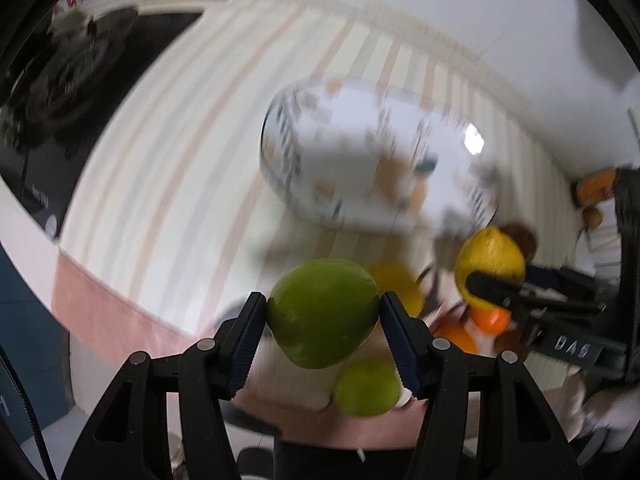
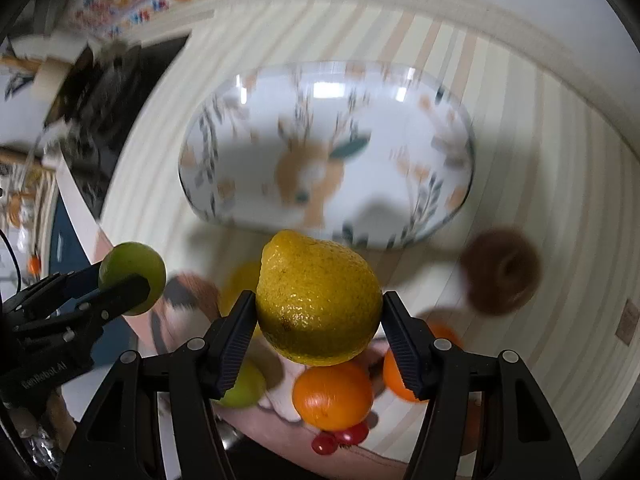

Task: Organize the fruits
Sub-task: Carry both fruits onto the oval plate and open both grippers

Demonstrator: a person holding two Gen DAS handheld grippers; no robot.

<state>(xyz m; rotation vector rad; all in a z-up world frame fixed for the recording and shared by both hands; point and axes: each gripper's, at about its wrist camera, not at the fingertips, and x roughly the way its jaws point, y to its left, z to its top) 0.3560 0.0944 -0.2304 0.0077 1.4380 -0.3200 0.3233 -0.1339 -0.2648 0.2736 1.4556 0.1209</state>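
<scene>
My left gripper is shut on a green fruit and holds it above the striped cloth, short of the white patterned plate. My right gripper is shut on a yellow lemon and holds it in front of the same plate. The lemon also shows in the left wrist view, and the green fruit in the right wrist view. Below the grippers lie another green fruit, two oranges, a yellow fruit and a brown kiwi.
The table has a cream striped cloth with a pink border. A black stove top lies at the far left. Small red cherry tomatoes sit near the front edge. A white wall runs behind the table.
</scene>
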